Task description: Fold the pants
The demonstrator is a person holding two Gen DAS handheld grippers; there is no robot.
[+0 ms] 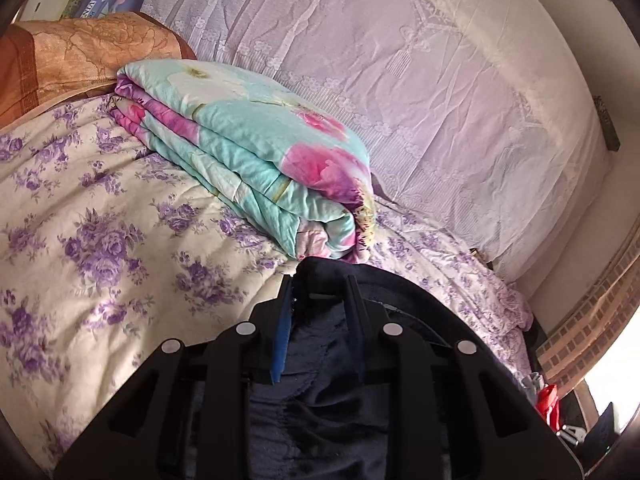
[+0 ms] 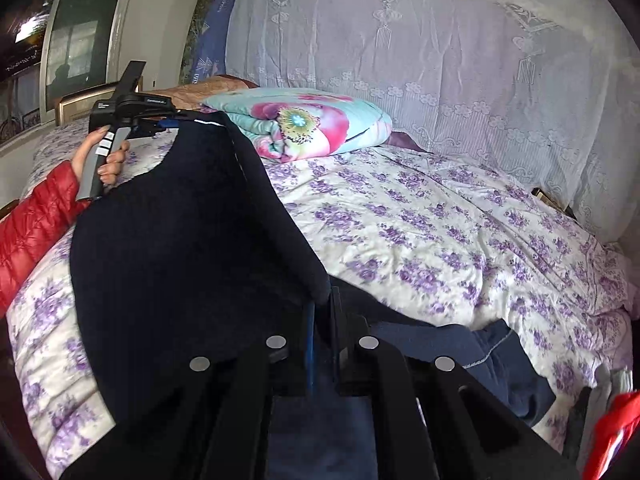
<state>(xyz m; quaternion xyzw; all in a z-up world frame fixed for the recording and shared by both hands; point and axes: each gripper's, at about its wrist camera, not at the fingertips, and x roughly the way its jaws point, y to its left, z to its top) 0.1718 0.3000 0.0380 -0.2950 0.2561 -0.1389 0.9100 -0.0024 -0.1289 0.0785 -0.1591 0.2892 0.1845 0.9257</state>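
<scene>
The dark navy pants (image 2: 180,248) hang stretched in the air between my two grippers over the bed. My left gripper (image 1: 320,284) is shut on one corner of the pants (image 1: 320,400), whose gathered waistband bunches between the fingers. The left gripper also shows in the right wrist view (image 2: 160,120), held by a hand at the far left. My right gripper (image 2: 323,300) is shut on the other corner of the pants. A lower part of the pants (image 2: 480,360) lies on the bed to the right.
The bed has a white sheet with purple flowers (image 1: 100,220). A folded turquoise and pink quilt (image 1: 248,152) lies at its far side, with an orange pillow (image 1: 80,52) beside it. A lace curtain (image 2: 440,80) hangs behind. A red sleeve (image 2: 36,216) shows at left.
</scene>
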